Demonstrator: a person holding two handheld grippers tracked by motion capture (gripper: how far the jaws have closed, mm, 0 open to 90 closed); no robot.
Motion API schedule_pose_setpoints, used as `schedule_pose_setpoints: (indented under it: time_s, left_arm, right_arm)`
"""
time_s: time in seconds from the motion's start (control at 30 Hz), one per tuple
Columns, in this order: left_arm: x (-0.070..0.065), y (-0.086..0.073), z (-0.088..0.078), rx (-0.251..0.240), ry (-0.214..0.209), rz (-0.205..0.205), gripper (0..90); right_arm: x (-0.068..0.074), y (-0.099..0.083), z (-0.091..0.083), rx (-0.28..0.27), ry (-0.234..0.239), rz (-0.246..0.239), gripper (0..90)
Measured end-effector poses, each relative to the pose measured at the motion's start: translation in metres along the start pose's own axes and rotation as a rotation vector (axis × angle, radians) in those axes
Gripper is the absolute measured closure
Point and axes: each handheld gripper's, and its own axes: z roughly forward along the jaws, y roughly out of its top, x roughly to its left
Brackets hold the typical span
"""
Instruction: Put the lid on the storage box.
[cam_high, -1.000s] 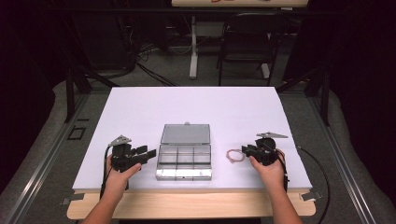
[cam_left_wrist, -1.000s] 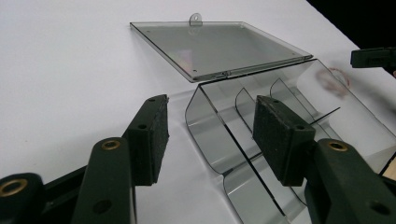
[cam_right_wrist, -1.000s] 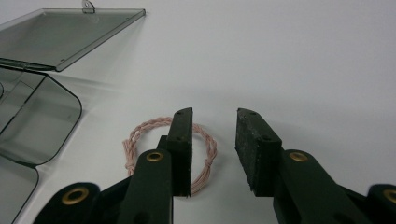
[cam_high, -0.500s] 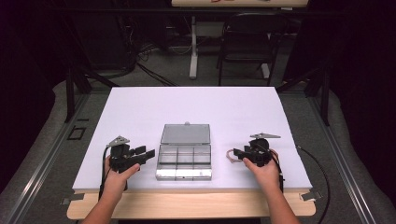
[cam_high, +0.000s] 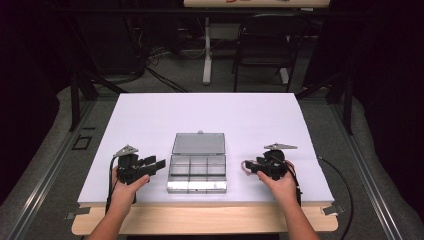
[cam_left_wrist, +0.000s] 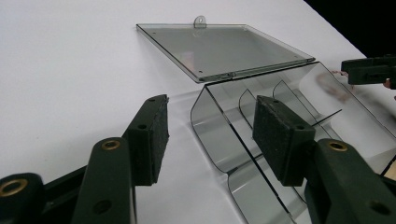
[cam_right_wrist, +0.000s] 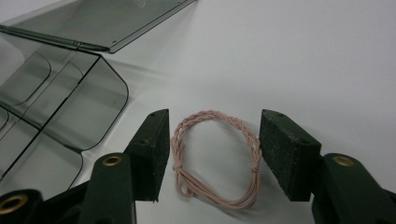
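A clear plastic compartment box (cam_high: 196, 188) lies open at the near middle of the white table, its lid (cam_high: 199, 143) folded flat behind it. A loop of pink braided cord (cam_right_wrist: 215, 116) lies on the table just right of the box. My right gripper (cam_right_wrist: 214, 140) is open; its jaws have just been opening and stand on either side of the cord without touching it. In the high view that gripper (cam_high: 248, 166) sits by the box's right end. My left gripper (cam_left_wrist: 210, 121) is open at the box's left end, with the box's end wall (cam_left_wrist: 210, 135) between its jaws.
The white table (cam_high: 210, 112) stretches bare behind the box. Its wooden front edge (cam_high: 200, 220) runs under my forearms. Beyond the far edge are a dark chair (cam_high: 262, 47) and table legs on the floor. The right gripper's jaw (cam_left_wrist: 369, 72) shows past the box.
My right gripper slid left toward the box and now straddles the pink cord with its jaws wider apart. The left gripper and the box stayed put.
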Motion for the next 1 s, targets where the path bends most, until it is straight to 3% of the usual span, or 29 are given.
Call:
schedule_pose_setpoints:
  time_s: [0.1, 0.27, 0.57, 1.0]
  left_arm:
    - [0.000, 0.000, 0.000, -0.003, 0.000, 0.000, 45.8]
    - [0.001, 0.000, -0.001, -0.001, 0.001, -0.001, 45.8]
    - [0.002, 0.001, -0.002, -0.008, 0.002, -0.008, 45.8]
    - [0.005, 0.001, -0.003, -0.012, 0.002, -0.016, 45.9]
  right_arm:
    - [0.006, 0.000, 0.002, 0.023, -0.009, -0.051, 45.1]
    - [0.013, -0.002, 0.007, 0.050, -0.013, -0.092, 45.5]
    - [0.019, -0.004, 0.011, 0.070, -0.012, -0.116, 49.3]
    - [0.022, -0.005, 0.014, 0.083, -0.015, -0.137, 46.9]
